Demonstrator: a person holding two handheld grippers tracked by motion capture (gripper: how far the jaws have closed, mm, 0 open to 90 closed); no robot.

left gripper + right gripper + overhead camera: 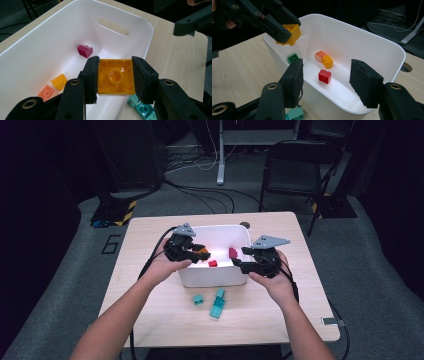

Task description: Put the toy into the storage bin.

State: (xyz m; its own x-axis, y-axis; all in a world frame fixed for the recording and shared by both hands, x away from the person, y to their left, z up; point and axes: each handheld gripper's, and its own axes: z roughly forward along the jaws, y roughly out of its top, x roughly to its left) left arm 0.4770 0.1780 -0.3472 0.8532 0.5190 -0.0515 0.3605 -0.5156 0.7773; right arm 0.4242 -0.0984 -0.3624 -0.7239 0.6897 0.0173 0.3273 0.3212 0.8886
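Note:
My left gripper (115, 80) is shut on a yellow-orange brick (115, 79), gripped by its two sides with the hollow underside facing the camera. It hangs over the left end of the white bin (210, 279). In the right gripper view the same brick (292, 33) sits just above the bin's rim (372, 30). My right gripper (327, 72) stands open over the bin's right end with nothing between its pads. Inside the bin lie a red brick (324, 76), a green brick (293, 59), a salmon brick (320, 56), a small yellow brick (327, 61) and a magenta brick (84, 50).
Two teal bricks (198, 299) (218, 305) lie on the wooden table (150, 245) in front of the bin. A dark folding chair (295, 170) and cables stand on the floor behind the table.

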